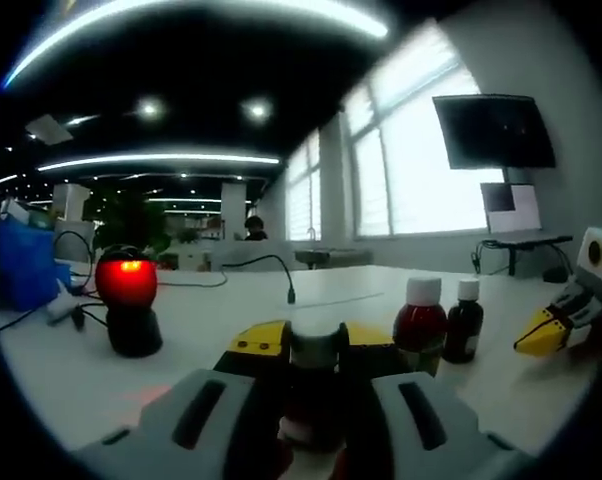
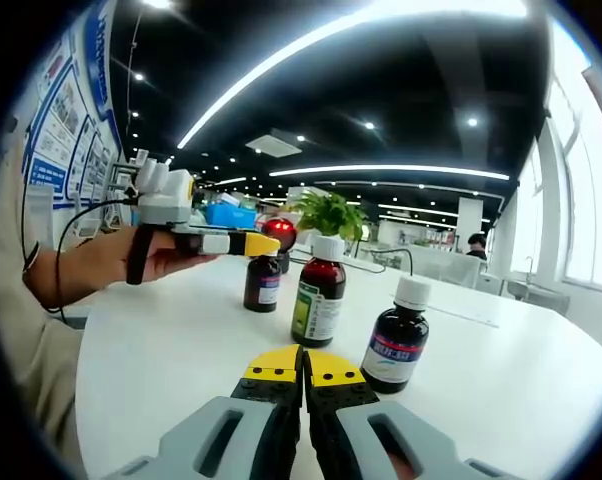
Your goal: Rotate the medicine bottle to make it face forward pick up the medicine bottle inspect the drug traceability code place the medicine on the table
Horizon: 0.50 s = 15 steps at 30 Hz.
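Observation:
My left gripper (image 1: 316, 338) is shut on a dark medicine bottle (image 1: 313, 400), whose cap sits between the yellow tips. In the right gripper view a hand holds that left gripper (image 2: 243, 243) level over the white table, its tips clamped on the top of the same brown bottle (image 2: 263, 284). I cannot tell whether the bottle's base touches the table. A red-lit scanner (image 1: 127, 281) on a black stand is ahead to the left. My right gripper (image 2: 303, 366) is shut with nothing in it, low over the table; it also enters the left gripper view as the right gripper (image 1: 549, 330).
Two more bottles stand on the white table (image 2: 161, 350): a red one with a white cap (image 2: 319, 290) and a dark one with a white cap (image 2: 396, 345). Cables (image 1: 266, 262), a blue bag (image 1: 21, 262) and a potted plant (image 2: 326, 212) lie beyond. A person sits far back.

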Each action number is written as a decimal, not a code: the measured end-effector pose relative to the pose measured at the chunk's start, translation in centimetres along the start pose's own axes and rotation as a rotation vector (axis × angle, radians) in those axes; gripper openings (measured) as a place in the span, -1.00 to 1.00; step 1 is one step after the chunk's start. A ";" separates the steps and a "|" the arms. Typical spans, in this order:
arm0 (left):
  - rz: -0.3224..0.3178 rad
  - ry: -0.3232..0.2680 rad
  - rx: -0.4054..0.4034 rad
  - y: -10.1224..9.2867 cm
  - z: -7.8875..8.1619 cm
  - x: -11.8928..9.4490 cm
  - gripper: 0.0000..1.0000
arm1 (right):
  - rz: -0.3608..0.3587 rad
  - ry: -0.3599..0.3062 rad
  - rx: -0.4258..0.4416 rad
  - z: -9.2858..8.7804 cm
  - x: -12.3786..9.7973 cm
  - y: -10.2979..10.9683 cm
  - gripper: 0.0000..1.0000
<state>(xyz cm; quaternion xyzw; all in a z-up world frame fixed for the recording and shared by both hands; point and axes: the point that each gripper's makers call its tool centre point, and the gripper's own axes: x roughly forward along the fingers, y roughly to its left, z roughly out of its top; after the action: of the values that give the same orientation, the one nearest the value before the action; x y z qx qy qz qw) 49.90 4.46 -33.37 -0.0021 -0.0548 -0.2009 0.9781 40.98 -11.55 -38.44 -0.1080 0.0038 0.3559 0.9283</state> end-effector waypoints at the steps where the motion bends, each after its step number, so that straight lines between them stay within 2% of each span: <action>1: -0.002 0.000 0.001 0.0 0.0 0.0 -0.78 | 0.000 0.000 0.000 0.0 0.0 0.0 -1.00; 8: -0.025 0.002 -0.010 0.1 0.0 0.1 -0.78 | 0.001 0.002 0.001 -0.1 0.0 0.0 -1.00; 15: -0.063 0.017 0.022 0.0 0.0 0.2 -0.78 | 0.001 0.002 0.003 0.0 0.0 0.0 -1.00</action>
<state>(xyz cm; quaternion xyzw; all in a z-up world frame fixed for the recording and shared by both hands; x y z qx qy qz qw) 50.09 4.33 -33.36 0.0122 -0.0486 -0.2310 0.9717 40.97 -11.55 -38.49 -0.1071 0.0053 0.3564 0.9281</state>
